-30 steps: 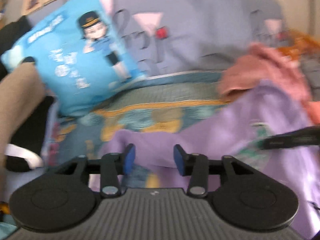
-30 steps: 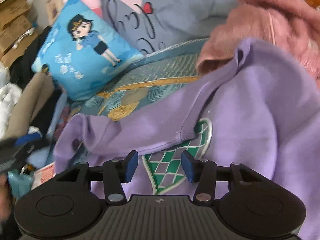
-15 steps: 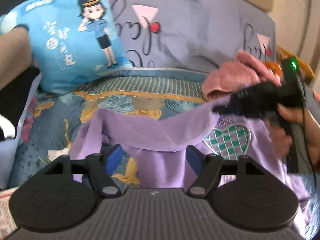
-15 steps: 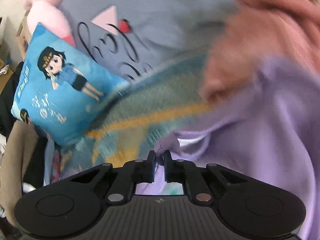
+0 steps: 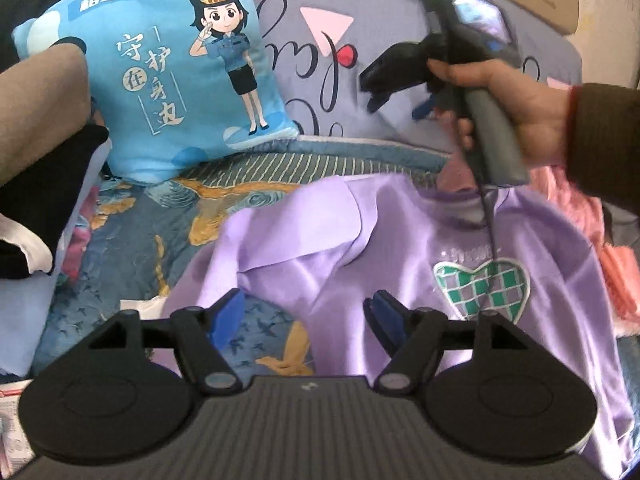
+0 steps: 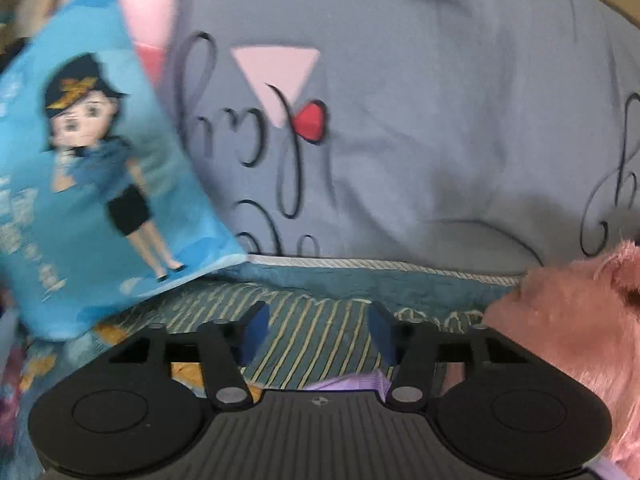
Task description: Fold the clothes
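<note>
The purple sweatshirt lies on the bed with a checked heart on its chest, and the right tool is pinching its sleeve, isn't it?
Not quite. The right tool is lifted above the purple sweatshirt with its jaws open, gripping nothing; the left wrist view shows this. The rest holds: the sweatshirt lies on the bed and bears a checked heart.

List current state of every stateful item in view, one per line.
purple sweatshirt: face up on the bed, one sleeve folded across, not gripped
left gripper: open, fingers empty above the sweatshirt
right gripper: open, empty, lifted
blue cushion: leaning upright
pink fleece: crumpled, unfolded
</note>
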`<action>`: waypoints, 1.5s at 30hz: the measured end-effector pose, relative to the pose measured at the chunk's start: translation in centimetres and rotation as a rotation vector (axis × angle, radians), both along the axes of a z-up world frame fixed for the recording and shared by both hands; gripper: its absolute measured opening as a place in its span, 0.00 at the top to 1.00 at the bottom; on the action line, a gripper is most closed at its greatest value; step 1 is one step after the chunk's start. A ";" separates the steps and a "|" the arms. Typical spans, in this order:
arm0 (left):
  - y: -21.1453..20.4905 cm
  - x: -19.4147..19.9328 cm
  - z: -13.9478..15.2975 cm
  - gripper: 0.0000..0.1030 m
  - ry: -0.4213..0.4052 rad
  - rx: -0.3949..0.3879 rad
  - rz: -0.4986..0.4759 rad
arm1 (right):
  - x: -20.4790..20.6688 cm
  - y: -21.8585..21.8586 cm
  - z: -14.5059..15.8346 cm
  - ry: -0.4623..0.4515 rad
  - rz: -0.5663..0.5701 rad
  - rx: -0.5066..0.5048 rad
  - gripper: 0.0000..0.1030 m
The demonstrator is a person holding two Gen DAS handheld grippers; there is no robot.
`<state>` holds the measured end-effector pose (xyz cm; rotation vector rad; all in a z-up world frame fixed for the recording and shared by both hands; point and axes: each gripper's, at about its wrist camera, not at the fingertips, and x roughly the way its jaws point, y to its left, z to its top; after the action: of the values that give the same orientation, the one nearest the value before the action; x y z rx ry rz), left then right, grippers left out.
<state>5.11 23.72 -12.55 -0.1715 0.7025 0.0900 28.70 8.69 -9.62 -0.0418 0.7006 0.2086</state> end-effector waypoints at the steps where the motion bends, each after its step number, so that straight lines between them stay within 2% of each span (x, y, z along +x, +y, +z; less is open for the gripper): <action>1: 0.1 0.0 0.0 0.28 0.001 0.004 0.003 | -1.1 -0.6 0.2 0.007 0.010 0.026 0.54; 4: 0.6 -0.2 0.0 0.24 0.001 -0.024 0.009 | -5.5 -5.5 1.2 -0.004 -0.009 0.083 0.51; 8: 1.2 -0.9 0.2 0.20 -0.019 -0.106 -0.001 | -13.7 -15.0 1.5 -0.001 -0.078 0.092 0.48; 10: 0.8 -1.5 0.4 0.20 -0.032 -0.104 -0.015 | -18.0 -20.1 1.0 0.018 -0.123 0.097 0.47; 14: -1.1 -3.0 0.6 0.20 -0.047 -0.069 -0.052 | -26.5 -29.1 -1.6 0.076 -0.243 0.042 0.47; 18: -3.2 -5.2 0.5 0.20 -0.038 -0.126 -0.086 | -31.7 -32.6 -5.3 0.172 -0.274 -0.005 0.46; 23: -6.8 -8.3 0.8 0.17 -0.043 -0.162 -0.138 | -33.5 -32.3 -9.8 0.253 -0.273 0.094 0.42; 25: -8.1 -9.1 0.8 0.17 -0.040 -0.155 -0.157 | -33.0 -31.9 -10.3 0.257 -0.294 0.125 0.41; 27: -9.2 -9.7 0.8 0.17 -0.030 -0.147 -0.172 | -32.4 -31.4 -10.2 0.247 -0.317 0.141 0.74; 28: -9.6 -10.0 0.7 0.16 -0.021 -0.146 -0.176 | -31.9 -31.5 -10.0 0.252 -0.327 0.157 0.97; 29: -10.0 -10.3 0.6 0.16 -0.012 -0.145 -0.179 | -31.4 -31.9 -9.3 0.257 -0.340 0.179 1.00; 34: -11.4 -10.6 0.1 0.16 0.023 -0.118 -0.198 | -30.4 -35.5 -2.5 0.071 -0.391 0.168 1.00; 36: -11.7 -10.7 0.1 0.16 0.024 -0.105 -0.203 | -29.9 -37.3 -0.4 0.066 -0.355 0.183 0.98; 37: -11.8 -10.7 0.1 0.16 0.025 -0.103 -0.206 | -29.5 -37.9 0.1 0.089 -0.318 0.194 0.92; 38: -11.9 -10.6 0.1 0.16 0.026 -0.103 -0.207 | -29.3 -38.1 0.0 0.129 -0.274 0.205 0.87; 41: -12.0 -10.5 0.1 0.16 0.031 -0.105 -0.209 | -29.4 -36.9 -2.1 0.214 -0.169 0.226 0.86; 43: -12.0 -10.4 0.1 0.16 0.033 -0.124 -0.215 | -30.0 -35.4 -4.3 0.251 -0.129 0.239 0.84; 45: -12.1 -10.4 0.1 0.15 0.034 -0.131 -0.219 | -30.5 -34.2 -6.6 0.282 -0.123 0.266 0.77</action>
<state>-5.33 11.63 -12.47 -0.2181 0.7575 -0.1628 -1.83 -25.48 -16.24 0.2890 0.9476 0.1898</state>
